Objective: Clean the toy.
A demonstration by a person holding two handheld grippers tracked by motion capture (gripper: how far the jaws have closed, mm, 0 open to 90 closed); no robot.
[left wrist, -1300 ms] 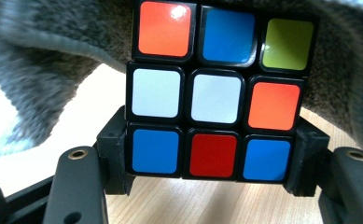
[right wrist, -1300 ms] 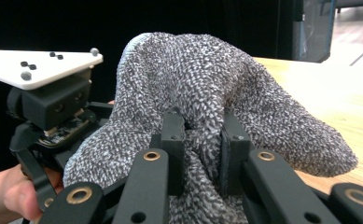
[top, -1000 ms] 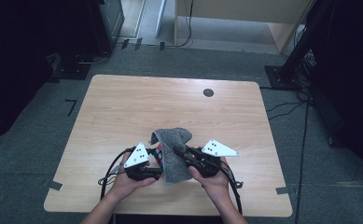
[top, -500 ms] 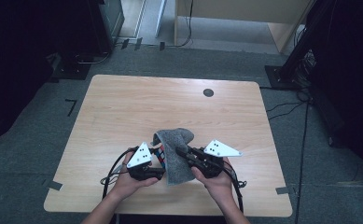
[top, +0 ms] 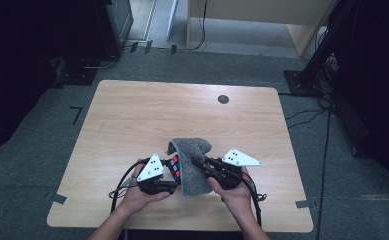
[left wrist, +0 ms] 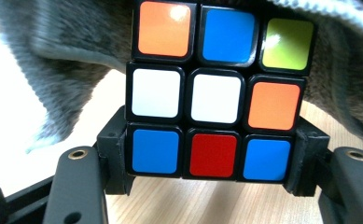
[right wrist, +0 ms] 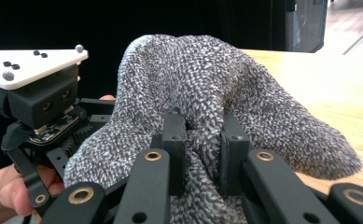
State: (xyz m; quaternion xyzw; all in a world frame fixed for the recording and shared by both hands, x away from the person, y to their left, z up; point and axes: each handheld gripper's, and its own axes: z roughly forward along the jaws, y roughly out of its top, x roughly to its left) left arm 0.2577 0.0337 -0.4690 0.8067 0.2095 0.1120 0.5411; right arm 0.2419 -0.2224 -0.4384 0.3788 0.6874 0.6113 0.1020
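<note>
Cloth (top: pixel 193 167) pinched by right gripper (right wrist: pixel 201 140) half hides cube (left wrist: pixel 215 91) clamped in left gripper (left wrist: pixel 215 161).

Cube (left wrist: pixel 215 91): black frame; facing side in the left gripper view reads orange, blue, yellow-green along the top row; white, white, orange in the middle; blue, red, blue at the bottom. In the high view, red and blue squares show.

Cloth (right wrist: pixel 207 93): grey, speckled knit of dark and light flecks; plain mid-grey in the high view.

Left gripper (left wrist: pixel 215 179): black jaws, brass-coloured rivets; white three-cornered plate with black dots.

Right gripper (right wrist: pixel 202 140): black jaws, brass-coloured rivets; white plate with black dots.

Table (top: pixel 147 110): light wood grain, one dark round spot near the far edge.

Floor (top: pixel 42 130): dark grey.
</note>
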